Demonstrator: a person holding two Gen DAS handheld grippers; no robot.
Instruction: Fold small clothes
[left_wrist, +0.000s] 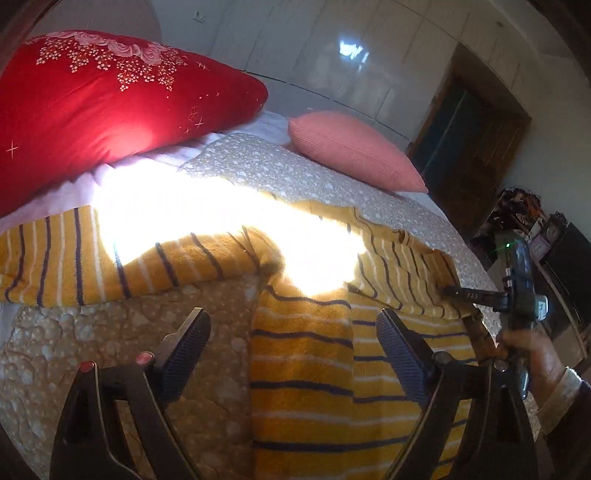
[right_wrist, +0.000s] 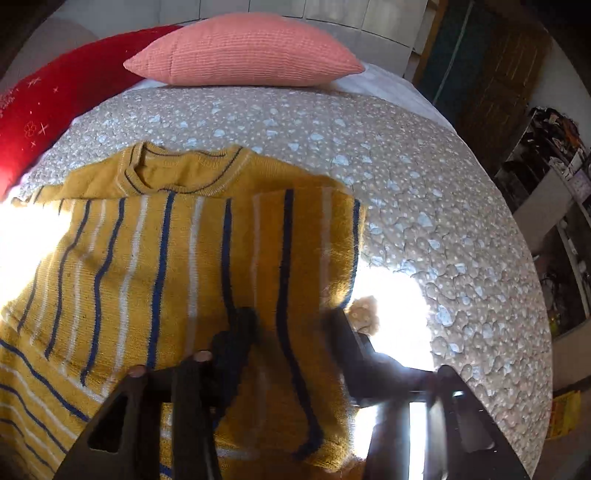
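Here we take the bed (right_wrist: 424, 192) as our landmark: the yellow striped sweater (right_wrist: 155, 251) lies flat on its quilt, collar toward the pink pillow (right_wrist: 243, 55), body running back toward us. The right tool (right_wrist: 288, 332) sits at the sweater's folded sleeve edge, clenched on that knit, nearer the work. The left tool (left_wrist: 291, 343) hangs released above the hem. Only the left view shows the right hand (left_wrist: 532, 354) and the red pillow (left_wrist: 103, 99) whole.

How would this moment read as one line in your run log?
stage: folding | yellow striped sweater: on quilted bedspread, one side folded in | left gripper: open above it | right gripper: at folded edge, grip unclear
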